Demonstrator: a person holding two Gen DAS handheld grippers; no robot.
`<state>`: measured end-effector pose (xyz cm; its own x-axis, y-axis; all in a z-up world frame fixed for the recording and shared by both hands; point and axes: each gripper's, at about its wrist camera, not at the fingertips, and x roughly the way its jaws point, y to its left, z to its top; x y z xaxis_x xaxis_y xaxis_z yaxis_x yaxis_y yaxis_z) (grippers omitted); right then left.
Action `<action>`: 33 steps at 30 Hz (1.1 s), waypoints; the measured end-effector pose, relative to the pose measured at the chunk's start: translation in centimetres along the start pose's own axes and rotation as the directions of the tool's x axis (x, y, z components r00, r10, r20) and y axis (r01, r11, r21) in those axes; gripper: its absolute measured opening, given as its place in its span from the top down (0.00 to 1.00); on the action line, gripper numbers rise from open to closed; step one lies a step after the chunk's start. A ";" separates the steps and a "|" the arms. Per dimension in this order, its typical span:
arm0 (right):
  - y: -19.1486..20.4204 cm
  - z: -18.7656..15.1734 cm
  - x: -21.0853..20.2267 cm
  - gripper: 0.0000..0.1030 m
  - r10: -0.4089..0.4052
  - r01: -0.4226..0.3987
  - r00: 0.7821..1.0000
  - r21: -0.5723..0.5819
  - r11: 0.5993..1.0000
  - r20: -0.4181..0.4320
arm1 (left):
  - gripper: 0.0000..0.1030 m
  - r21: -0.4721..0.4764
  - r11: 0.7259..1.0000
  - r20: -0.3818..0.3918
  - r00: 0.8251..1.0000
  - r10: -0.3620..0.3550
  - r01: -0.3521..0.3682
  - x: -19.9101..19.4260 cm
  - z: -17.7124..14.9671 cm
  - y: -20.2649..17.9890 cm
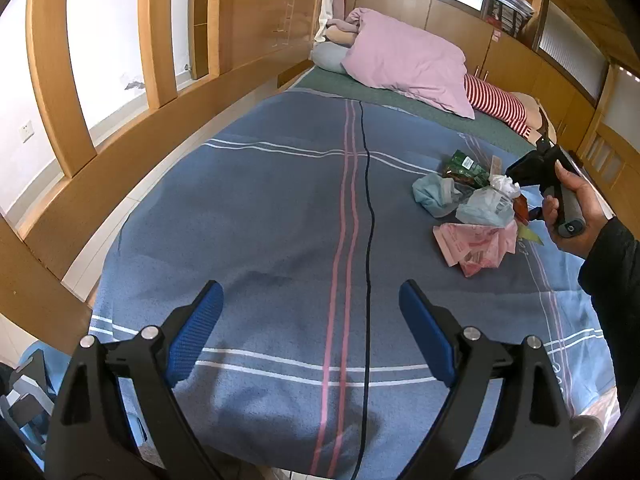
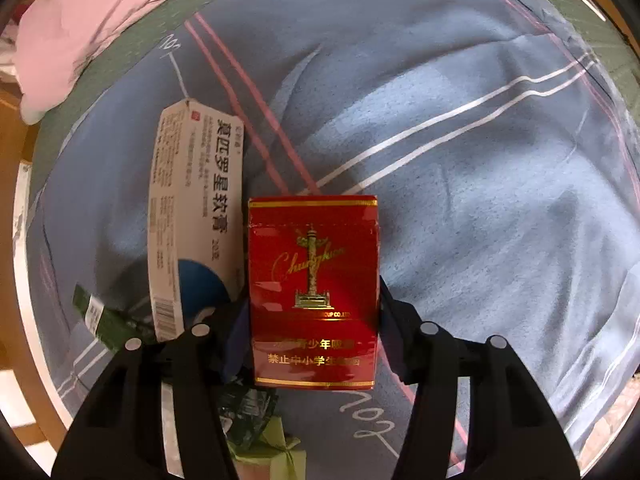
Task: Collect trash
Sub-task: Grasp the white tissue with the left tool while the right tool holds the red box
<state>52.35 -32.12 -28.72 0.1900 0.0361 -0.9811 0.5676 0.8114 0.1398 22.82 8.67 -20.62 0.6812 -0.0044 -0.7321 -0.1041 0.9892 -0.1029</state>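
In the left wrist view, the left gripper (image 1: 310,312) is seen at the bottom of the frame, its jaws spread wide with nothing between them, only the blue blanket (image 1: 280,208) beneath. A pile of trash (image 1: 472,208) is found at the right middle of the frame: a green wrapper (image 1: 466,168), a bluish bag (image 1: 434,194), crumpled white paper (image 1: 505,185) and a pink wrapper (image 1: 476,246), all touching or overlapping. Just right of the pile, the right gripper (image 1: 532,184) is held by a hand (image 1: 576,208) in a dark sleeve (image 1: 616,280). A pink pillow (image 1: 404,60) is laid at the upper middle, on a green sheet.

In the right wrist view, a red pack (image 2: 314,292) (gold lettering, a column emblem) is gripped between the jaws of the right gripper (image 2: 314,312) at the centre of the frame; the blue pads are pressed against its two sides. A white box (image 2: 192,216) with printed characters is seen just left of the pack, lying on the blanket (image 2: 460,200). Green wrappers (image 2: 100,316) are seen at the lower left, partly hidden by the gripper's fingers. Whether the pack is lifted clear of the blanket cannot be told.
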 end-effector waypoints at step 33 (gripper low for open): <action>-21.5 -25.2 -19.3 0.46 0.199 -0.167 0.922 -0.123 0.978 0.332 | 0.10 0.331 0.922 0.025 0.975 -0.220 0.199 0.7 5.2 -17.5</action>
<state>16.31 -35.54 -16.19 0.5540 0.0012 -0.8325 0.4246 0.8597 0.2838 28.88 -7.85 -15.87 0.7055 -0.2181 -0.6744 0.2798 0.9599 -0.0177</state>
